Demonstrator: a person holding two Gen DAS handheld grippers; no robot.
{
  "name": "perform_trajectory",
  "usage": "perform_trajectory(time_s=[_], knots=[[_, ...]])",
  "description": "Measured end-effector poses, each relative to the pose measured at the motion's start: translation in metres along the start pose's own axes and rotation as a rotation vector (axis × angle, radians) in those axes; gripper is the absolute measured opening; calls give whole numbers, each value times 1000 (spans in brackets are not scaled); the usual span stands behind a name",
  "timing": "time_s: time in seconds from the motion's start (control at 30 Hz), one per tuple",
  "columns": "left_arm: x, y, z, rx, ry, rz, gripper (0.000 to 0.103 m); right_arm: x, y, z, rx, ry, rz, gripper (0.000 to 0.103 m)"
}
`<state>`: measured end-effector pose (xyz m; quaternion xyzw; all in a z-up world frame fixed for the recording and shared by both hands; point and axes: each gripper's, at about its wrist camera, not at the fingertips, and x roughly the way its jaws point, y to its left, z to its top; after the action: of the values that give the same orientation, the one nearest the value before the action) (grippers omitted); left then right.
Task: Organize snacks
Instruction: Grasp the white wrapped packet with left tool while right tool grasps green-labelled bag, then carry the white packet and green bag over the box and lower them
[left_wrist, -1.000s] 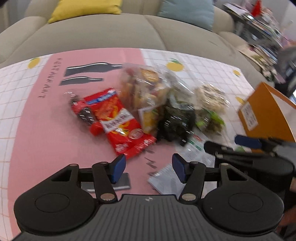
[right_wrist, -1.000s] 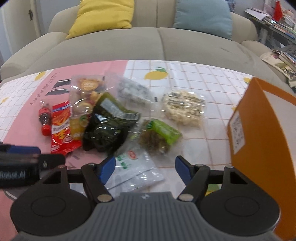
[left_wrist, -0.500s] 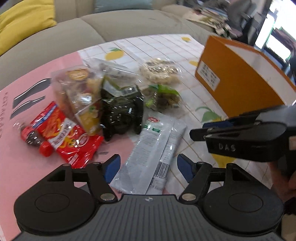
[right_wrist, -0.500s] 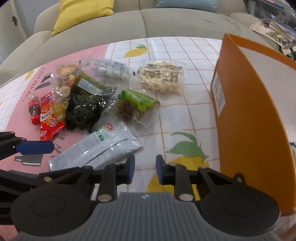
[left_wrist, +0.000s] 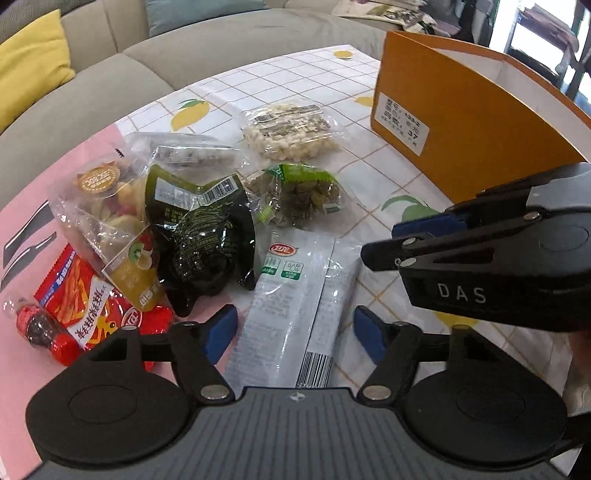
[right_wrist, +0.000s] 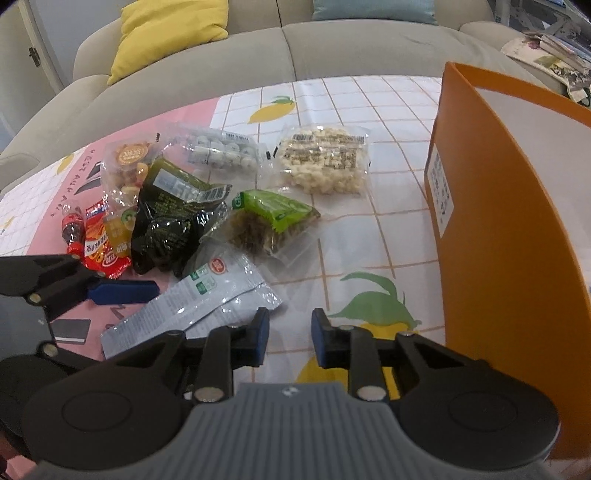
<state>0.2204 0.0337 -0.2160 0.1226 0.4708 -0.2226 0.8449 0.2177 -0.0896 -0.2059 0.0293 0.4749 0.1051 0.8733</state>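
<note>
Several snack packs lie on the table: a white-grey pouch, a black-green pack, a green raisin pack, a white nut pack, a clear fruit bag, a red pack and a small cola bottle. My left gripper is open, its fingers either side of the pouch's near end. My right gripper hovers empty above the cloth just right of the pouch, jaws narrowly apart. An orange box stands at the right.
A beige sofa with a yellow cushion and a blue cushion runs behind the table. The right gripper's body crosses the left wrist view at the right. Magazines lie on a shelf at the far right.
The left gripper swung right from the red pack to over the white-grey pouch. The right gripper's jaws narrowed from wide open and it moved toward the orange box.
</note>
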Motion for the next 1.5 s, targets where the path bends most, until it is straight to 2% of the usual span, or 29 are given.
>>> perform_trajectory(time_s=[0.03, 0.1, 0.23, 0.43, 0.6, 0.7, 0.87, 0.93, 0.97, 1.17, 1.2, 1.23, 1.3, 1.4, 1.47, 1.5], knots=[[-1, 0, 0, -11, -1, 4, 66, -1, 2, 1, -19, -17, -7, 25], [-2, -1, 0, -26, 4, 17, 64, -4, 5, 2, -58, -53, -16, 25], [-8, -1, -4, -78, 16, 54, 60, -4, 8, 9, -102, -94, -20, 33], [-24, 7, -15, -234, 22, 102, 58, 3, 19, 20, -247, -179, -38, 44], [-38, 16, -26, -359, 24, 114, 57, 13, 28, 21, -372, -199, -31, 46], [-43, 18, -31, -402, 21, 119, 57, 20, 34, 17, -445, -201, -39, 46], [-43, 15, -35, -379, 67, 150, 57, 30, 37, 14, -472, -188, -45, 44], [-42, 13, -36, -367, 74, 154, 59, 30, 39, 10, -498, -201, -71, 33], [-42, 12, -36, -362, 80, 152, 60, 30, 39, 9, -502, -199, -71, 32], [-37, 8, -38, -328, 108, 152, 73, 22, 38, 4, -480, -182, -70, 27], [-37, 7, -39, -318, 108, 145, 78, 20, 37, 5, -472, -173, -69, 27], [-36, 5, -38, -299, 115, 140, 83, 18, 36, 4, -458, -161, -65, 26], [-34, 1, -37, -251, 126, 137, 85, 13, 34, 4, -421, -133, -53, 26], [-33, 1, -36, -257, 129, 125, 81, 4, 32, 3, -366, -81, -35, 25], [-35, 3, -36, -271, 124, 136, 69, -2, 30, 2, -335, -59, -23, 24], [-37, 4, -37, -288, 120, 145, 59, -5, 29, 2, -314, -48, -17, 24]])
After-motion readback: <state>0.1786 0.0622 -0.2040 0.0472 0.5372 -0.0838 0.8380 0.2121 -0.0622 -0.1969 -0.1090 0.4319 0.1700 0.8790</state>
